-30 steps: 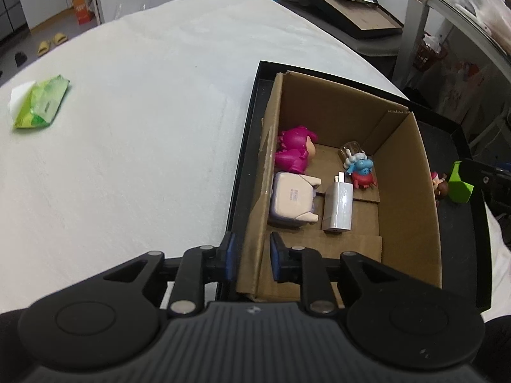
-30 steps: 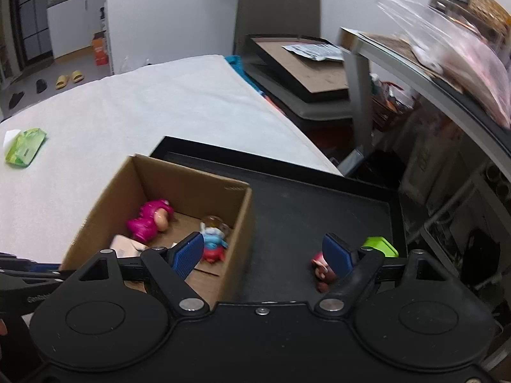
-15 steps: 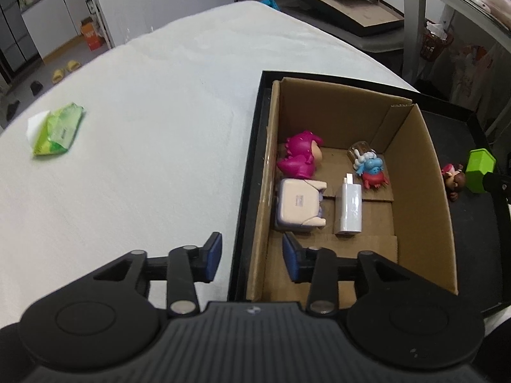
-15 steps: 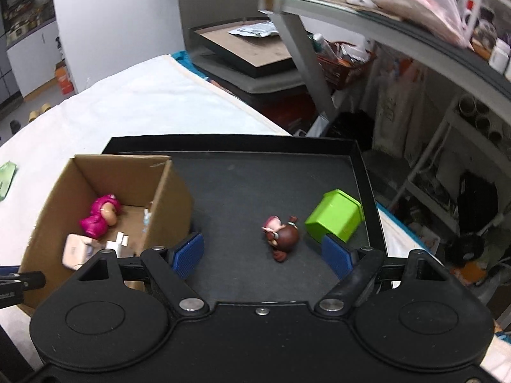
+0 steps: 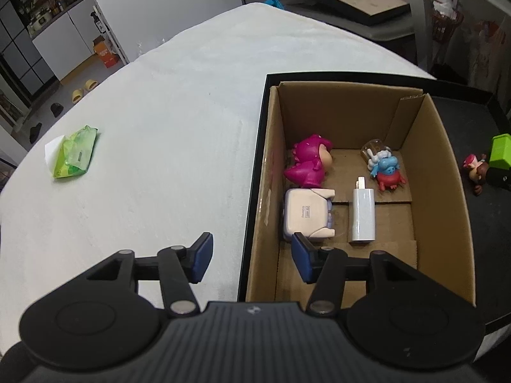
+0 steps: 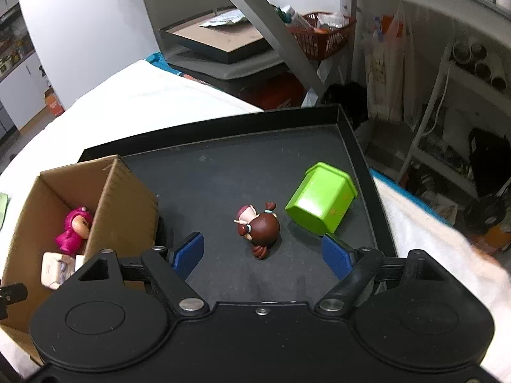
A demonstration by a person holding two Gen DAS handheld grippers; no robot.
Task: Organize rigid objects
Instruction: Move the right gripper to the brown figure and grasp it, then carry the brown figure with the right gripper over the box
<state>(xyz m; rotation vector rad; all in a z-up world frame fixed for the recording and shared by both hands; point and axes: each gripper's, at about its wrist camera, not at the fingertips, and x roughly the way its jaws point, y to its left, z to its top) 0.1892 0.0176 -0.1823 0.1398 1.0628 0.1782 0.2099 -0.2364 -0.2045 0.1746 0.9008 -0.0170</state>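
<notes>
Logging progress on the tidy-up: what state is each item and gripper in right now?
Cardboard box: open, upright in the black tray.
Pink figurine: lying in box.
White charger: flat in box.
Brown-haired doll: lying on tray.
Green block: tipped over on tray.
Left gripper: open.
Right gripper: open.

Left gripper point(image 5: 250, 261) released the cardboard box point(image 5: 447, 172), now spread; right gripper point(image 6: 263, 253) advanced over brown-haired figurine point(image 6: 260, 226).

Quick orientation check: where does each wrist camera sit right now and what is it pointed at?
Left wrist: above the cardboard box's near-left corner, looking down into it; open left gripper straddles its left wall.
Right wrist: above the black tray, facing the brown-haired figurine and green block; open right gripper shows.
Shared: box, pink figurine, brown-haired figurine, block.
</notes>
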